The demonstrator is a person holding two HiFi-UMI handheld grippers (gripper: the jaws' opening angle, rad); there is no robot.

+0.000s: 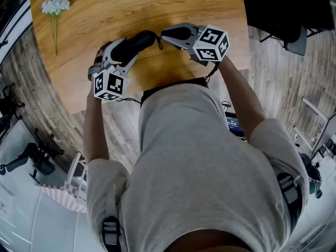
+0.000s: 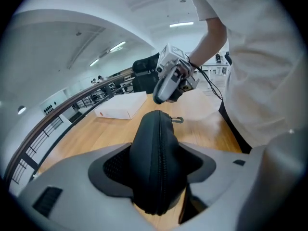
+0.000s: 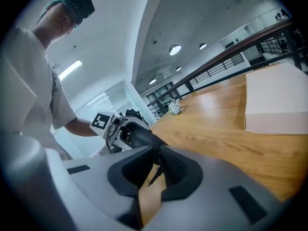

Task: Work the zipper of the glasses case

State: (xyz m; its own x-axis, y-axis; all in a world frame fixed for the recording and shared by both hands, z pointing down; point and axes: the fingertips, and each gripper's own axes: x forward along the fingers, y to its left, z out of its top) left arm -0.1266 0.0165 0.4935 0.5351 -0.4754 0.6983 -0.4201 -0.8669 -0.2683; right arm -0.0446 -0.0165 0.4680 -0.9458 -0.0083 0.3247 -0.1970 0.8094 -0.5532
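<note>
Left gripper (image 2: 157,170) clamps the glasses case (image 2: 156,138); right gripper (image 3: 156,165) pinches the zipper pull (image 3: 153,175); best drawn steadily along the teeth, case braced.

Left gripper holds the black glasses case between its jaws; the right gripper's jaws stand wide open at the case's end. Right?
Not wide open: the right gripper view shows the jaws of the right gripper closed on a thin dark zipper pull. The left gripper does hold the black glasses case between its jaws.
</note>
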